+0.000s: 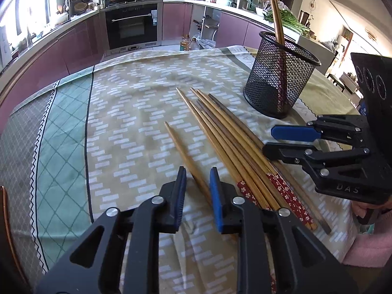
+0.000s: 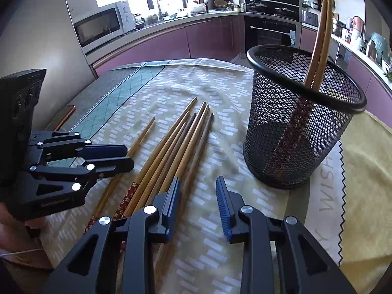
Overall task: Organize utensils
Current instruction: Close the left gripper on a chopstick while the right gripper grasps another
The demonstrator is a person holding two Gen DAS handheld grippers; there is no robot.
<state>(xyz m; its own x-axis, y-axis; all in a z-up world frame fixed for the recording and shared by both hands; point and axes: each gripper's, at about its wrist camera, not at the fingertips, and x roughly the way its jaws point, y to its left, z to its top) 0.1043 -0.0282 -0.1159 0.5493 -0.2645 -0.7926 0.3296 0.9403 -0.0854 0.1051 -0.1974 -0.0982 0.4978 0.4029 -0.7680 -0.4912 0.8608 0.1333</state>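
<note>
Several wooden chopsticks (image 1: pixel 227 137) (image 2: pixel 176 142) lie side by side on the patterned tablecloth, some with red flowered ends. One chopstick (image 1: pixel 178 147) (image 2: pixel 144 134) lies apart to their left. My left gripper (image 1: pixel 198 187) (image 2: pixel 128 158) hangs low over this chopstick; it runs between the blue pads, which stand clear of it. My right gripper (image 2: pixel 198 196) (image 1: pixel 269 141) is open over the right side of the bunch, with only cloth between its pads. A black mesh cup (image 1: pixel 279 80) (image 2: pixel 294 122) stands upright behind, with two chopsticks (image 1: pixel 276 17) (image 2: pixel 321 31) in it.
The tablecloth (image 1: pixel 137 103) covers a round table that ends just behind the cup. Purple kitchen cabinets, an oven (image 1: pixel 132 27) and a microwave (image 2: pixel 103 24) line the far walls. A person's pink sleeve (image 1: pixel 367 245) shows at the right edge.
</note>
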